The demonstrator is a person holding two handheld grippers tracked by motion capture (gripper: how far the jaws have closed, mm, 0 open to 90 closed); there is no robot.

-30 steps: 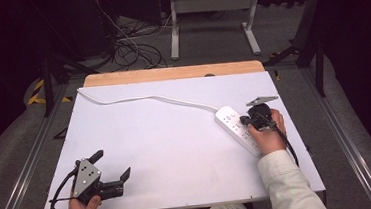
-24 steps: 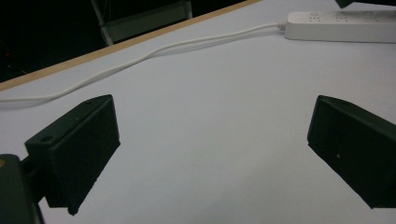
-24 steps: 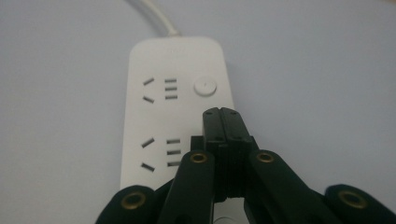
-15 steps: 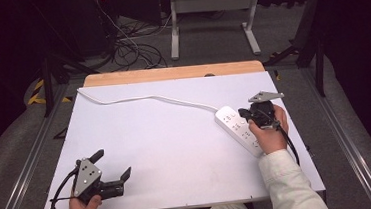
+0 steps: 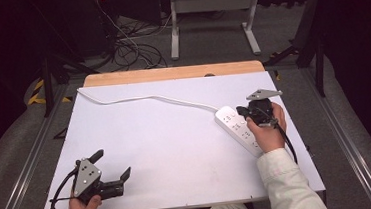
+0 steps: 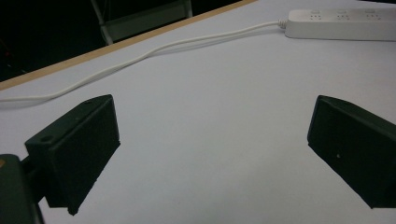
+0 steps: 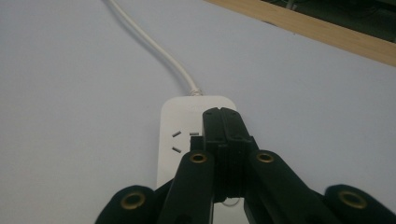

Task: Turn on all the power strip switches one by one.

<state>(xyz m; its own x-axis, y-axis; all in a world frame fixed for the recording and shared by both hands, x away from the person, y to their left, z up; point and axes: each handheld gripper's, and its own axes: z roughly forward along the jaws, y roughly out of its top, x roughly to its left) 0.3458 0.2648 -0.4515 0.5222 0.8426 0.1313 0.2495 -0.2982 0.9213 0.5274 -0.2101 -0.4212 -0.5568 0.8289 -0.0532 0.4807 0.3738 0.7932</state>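
Between the earlier high views and this one, the right claw (image 5: 244, 112) has lifted slightly above the power strip (image 5: 238, 129); the left claw (image 5: 114, 164) has kept its place at the lower left of the frame.

Worktop (image 5: 166, 146): a white sheet over a wooden board whose far edge shows as a tan band across the upper middle of the high view.

Power strip: a long white block with rounded corners, lying flat and slanted at the right of centre in the high view, partly under the right hand (image 5: 265, 131). Rows of small dark socket slots mark its top face (image 7: 180, 135). In the left gripper view it lies along the upper right edge (image 6: 341, 23).

Cord (image 5: 148, 98): thin, white and limp, running from the strip's far end in a loose curve to the upper left corner of the sheet.

Handling, as judged: the strip looks rigid, fairly light and smooth-shelled, so it may slide on the sheet when pushed. The best hold would be across its narrow width, on the two long sides; the trailing cord will drag.

Claws: the right one has its jaws pressed together with nothing between them, tips poised over the strip's cord end. The left one stands wide apart and empty, low over bare sheet.
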